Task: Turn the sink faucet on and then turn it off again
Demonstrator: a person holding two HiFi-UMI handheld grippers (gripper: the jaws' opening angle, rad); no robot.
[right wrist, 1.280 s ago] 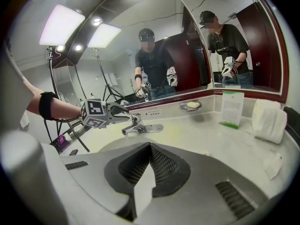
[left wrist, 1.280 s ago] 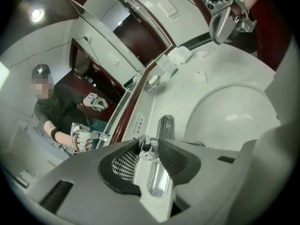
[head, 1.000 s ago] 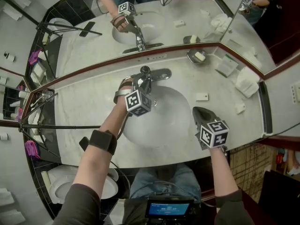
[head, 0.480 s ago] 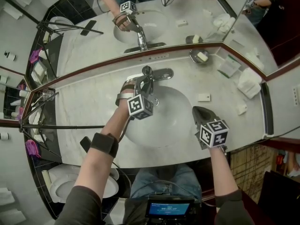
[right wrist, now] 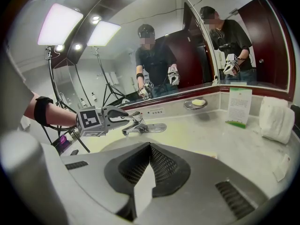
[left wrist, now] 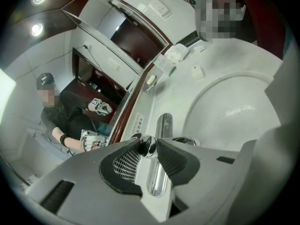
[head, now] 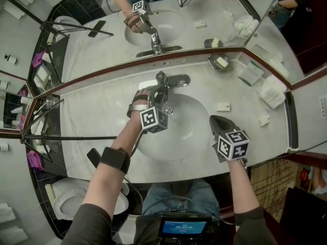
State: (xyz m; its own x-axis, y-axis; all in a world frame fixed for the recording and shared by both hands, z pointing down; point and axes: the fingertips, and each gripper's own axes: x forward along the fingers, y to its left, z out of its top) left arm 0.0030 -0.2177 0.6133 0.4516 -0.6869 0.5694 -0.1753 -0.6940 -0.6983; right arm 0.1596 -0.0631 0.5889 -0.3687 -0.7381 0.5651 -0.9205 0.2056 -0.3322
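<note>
The chrome faucet stands at the back of the white sink basin. My left gripper reaches over the basin onto it. In the left gripper view its dark pads sit on both sides of the faucet lever and press on it; the jaws have just closed a little further on the lever. I cannot tell whether water runs. My right gripper hovers over the front right rim of the basin, shut, with nothing between its jaws. From there the faucet and left gripper show side on.
A soap dish, a green-edged card and folded white towels lie on the counter at the right. Two small packets sit near the basin. A mirror runs behind the faucet. A tripod and toilet stand left.
The marker cube of my left gripper has slipped slightly toward the basin while the jaws stay on the lever. The right gripper has not moved.
</note>
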